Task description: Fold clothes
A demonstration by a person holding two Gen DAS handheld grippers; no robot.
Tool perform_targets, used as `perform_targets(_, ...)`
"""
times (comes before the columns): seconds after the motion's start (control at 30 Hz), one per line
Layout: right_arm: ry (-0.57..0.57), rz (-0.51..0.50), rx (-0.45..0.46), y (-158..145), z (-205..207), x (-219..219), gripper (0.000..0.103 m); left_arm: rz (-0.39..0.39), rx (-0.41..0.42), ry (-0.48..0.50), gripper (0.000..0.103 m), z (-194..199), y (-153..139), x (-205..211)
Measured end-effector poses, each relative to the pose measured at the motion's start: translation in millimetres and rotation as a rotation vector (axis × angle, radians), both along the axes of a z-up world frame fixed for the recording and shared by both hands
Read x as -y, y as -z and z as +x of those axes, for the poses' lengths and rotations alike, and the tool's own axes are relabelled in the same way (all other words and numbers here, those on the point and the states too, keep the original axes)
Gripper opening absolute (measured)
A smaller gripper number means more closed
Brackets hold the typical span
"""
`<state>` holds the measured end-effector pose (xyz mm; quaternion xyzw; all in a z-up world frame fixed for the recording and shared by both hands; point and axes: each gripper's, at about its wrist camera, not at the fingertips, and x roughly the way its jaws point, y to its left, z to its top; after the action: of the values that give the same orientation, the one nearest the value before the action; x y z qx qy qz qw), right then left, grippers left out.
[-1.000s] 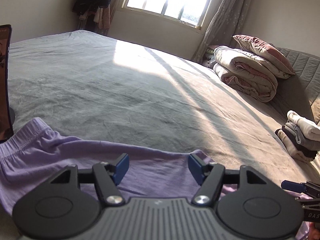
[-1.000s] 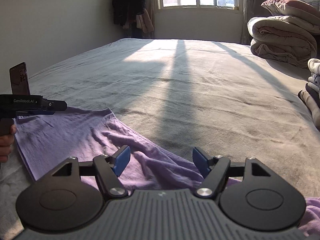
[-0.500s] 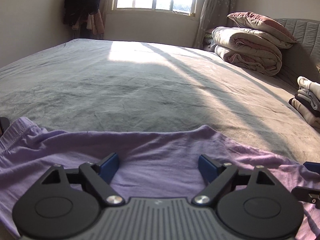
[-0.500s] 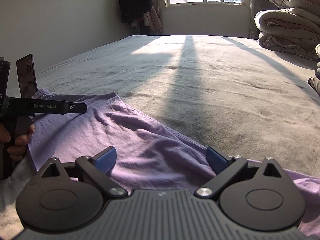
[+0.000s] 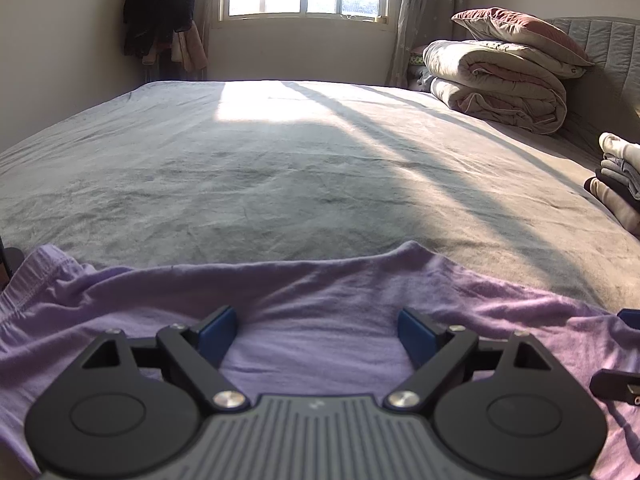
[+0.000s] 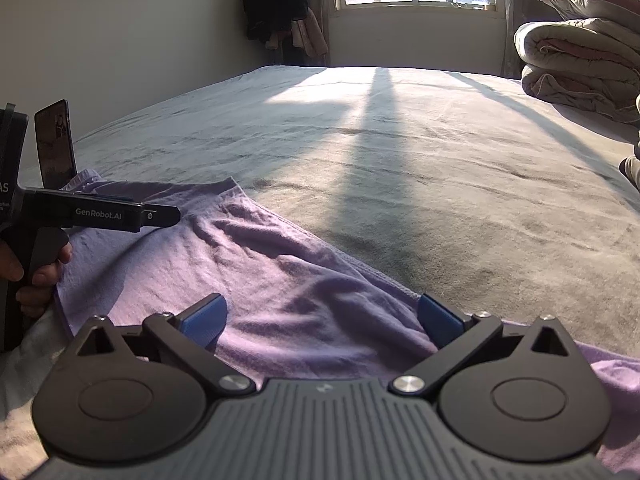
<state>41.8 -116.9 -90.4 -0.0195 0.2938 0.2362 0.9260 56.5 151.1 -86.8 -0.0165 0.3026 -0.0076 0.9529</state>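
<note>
A lilac garment (image 5: 320, 300) lies spread and wrinkled across the near edge of a grey bed (image 5: 300, 168). My left gripper (image 5: 318, 330) hovers low over its middle, open, blue pads wide apart with only cloth below. In the right wrist view the same lilac garment (image 6: 248, 264) runs from the left edge to under my right gripper (image 6: 320, 320), which is open above a creased fold near the hem. The left gripper's body (image 6: 100, 214) shows at the left of that view, held by a person's hand (image 6: 36, 276).
A folded duvet with a pillow on top (image 5: 504, 76) sits at the bed's far right by the headboard. A stack of folded clothes (image 5: 620, 176) lies at the right edge. A dark phone (image 6: 54, 144) stands at the bed's left. Window and hanging clothes are behind.
Both grippers have opened wider and moved forward over the lilac garment. The left view has swung to face the window; the garment now lies flatter and more spread.
</note>
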Motion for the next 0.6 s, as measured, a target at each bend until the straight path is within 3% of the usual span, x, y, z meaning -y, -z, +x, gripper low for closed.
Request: perform_targets(0.6,-0.013,-0.050,0.027,-6.0,-5.0,-7.9,0.103,0.035,-0.035,-0.031,0.089,4.8,-9.2,7.3)
